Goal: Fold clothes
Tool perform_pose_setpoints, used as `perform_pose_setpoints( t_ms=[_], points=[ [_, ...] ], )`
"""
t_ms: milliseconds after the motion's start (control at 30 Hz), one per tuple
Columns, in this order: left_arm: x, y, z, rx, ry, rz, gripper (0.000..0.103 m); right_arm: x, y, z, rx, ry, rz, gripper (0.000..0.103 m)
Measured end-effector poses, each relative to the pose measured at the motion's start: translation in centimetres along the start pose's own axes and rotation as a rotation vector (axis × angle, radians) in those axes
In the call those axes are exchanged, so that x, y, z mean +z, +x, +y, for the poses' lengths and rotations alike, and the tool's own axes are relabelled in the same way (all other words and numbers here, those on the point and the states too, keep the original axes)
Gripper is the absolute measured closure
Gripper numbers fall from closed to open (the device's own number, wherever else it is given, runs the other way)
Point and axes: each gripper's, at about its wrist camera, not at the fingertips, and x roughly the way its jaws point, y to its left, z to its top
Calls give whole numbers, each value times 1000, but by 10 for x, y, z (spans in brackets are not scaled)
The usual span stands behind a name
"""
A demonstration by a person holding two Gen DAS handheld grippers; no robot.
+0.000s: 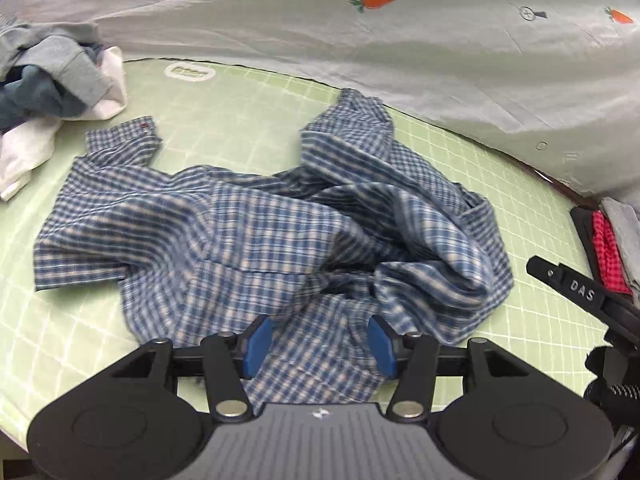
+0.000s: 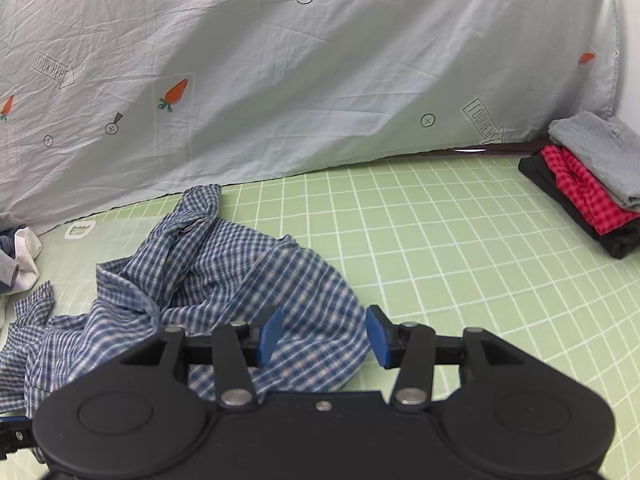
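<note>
A blue and white checked shirt [image 1: 248, 232] lies crumpled on the green grid mat [image 1: 248, 120]. In the left wrist view my left gripper [image 1: 320, 344] stands open just over the shirt's near edge; the blue pads do not press on the cloth. The right gripper's black body [image 1: 576, 284] shows at that view's right edge. In the right wrist view the same shirt [image 2: 208, 272] is bunched at the left and centre. My right gripper [image 2: 324, 336] is open above the shirt's right edge, its pads apart with nothing gripped.
A heap of unfolded grey, blue and white clothes [image 1: 52, 92] sits at the mat's far left. A folded stack of grey, red checked and black garments [image 2: 592, 184] lies at the far right. A pale carrot-print sheet [image 2: 320, 72] hangs behind the mat [image 2: 460, 240].
</note>
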Motion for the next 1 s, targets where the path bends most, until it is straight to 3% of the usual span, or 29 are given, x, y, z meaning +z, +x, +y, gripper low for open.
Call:
perform_pose_setpoints(
  t_ms=[167,333,533,633,767,1000],
  points=[
    [2,-3,51,84,-44,14,46,-22,-9,59,17,37,-19,30],
    [9,-7,102,123,-14,25,46,-50,-12,107,-11,96,-14,23],
    [10,-8,141,125,-20,45,46,-77,19,137,-25,84,122,19],
    [9,-10,150,124,-37,41,46,-89,33,140,-61,43,163,20],
    [10,-10,153,131,-68,33,46,-98,39,137,-58,-36,165,46],
    [24,-5,133,148,-130,-4,46,-98,43,117,-35,-186,174,50]
  ],
)
